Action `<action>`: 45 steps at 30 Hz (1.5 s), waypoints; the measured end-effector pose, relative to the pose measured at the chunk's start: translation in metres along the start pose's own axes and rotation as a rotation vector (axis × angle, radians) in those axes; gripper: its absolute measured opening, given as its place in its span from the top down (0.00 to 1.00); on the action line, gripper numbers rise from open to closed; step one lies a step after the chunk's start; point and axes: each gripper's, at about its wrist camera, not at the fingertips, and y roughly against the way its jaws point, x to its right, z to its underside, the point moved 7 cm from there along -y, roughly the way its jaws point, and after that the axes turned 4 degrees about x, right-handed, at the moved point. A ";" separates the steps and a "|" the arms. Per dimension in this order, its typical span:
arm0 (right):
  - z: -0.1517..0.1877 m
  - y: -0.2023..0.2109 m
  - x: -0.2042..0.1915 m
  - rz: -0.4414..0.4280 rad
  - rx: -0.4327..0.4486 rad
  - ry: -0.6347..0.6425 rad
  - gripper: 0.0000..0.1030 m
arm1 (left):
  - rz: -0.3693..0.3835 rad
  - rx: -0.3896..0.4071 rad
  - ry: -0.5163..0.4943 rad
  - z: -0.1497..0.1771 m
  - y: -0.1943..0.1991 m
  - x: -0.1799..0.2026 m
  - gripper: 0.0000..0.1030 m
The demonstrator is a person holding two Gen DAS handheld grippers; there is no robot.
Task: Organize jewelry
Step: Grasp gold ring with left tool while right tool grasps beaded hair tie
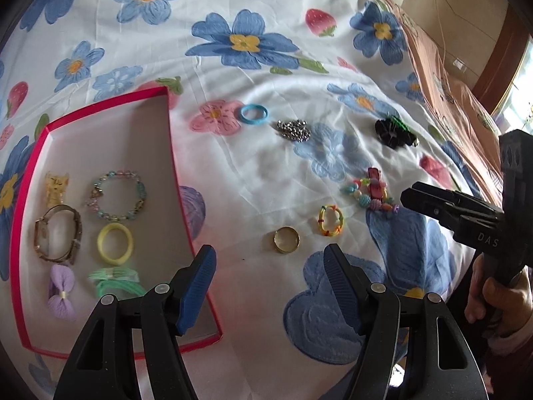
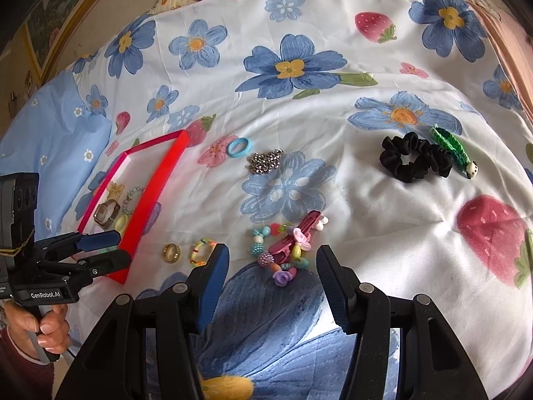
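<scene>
Pink clip [image 2: 294, 235], long axis diag., upper-right.

Both grippers are black plastic with two fingers, and each finger has a blue ribbed pad. Round silver screws sit on the finger arms. The left gripper [image 2: 100, 250] has white letters on its side — "GenRobot.AI" — and a thin yellow band round its body. The right gripper [image 1: 408, 198] shows the letters "DAS". A dark red sleeve [image 2: 23, 373] with a pale cuff covers the left wrist.
</scene>
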 end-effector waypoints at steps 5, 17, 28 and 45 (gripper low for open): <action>0.004 -0.011 0.005 0.008 -0.026 0.008 0.51 | -0.013 -0.025 -0.028 -0.001 -0.020 0.004 0.35; 0.012 -0.034 0.006 0.007 -0.079 0.027 0.81 | -0.043 -0.060 -0.098 -0.002 -0.051 0.016 0.44; 0.006 -0.022 0.006 -0.014 -0.044 0.017 1.00 | -0.005 -0.063 -0.111 0.000 -0.058 0.021 0.78; 0.013 -0.040 0.009 0.006 -0.088 0.001 0.65 | 0.038 -0.002 -0.058 -0.003 -0.025 0.012 0.78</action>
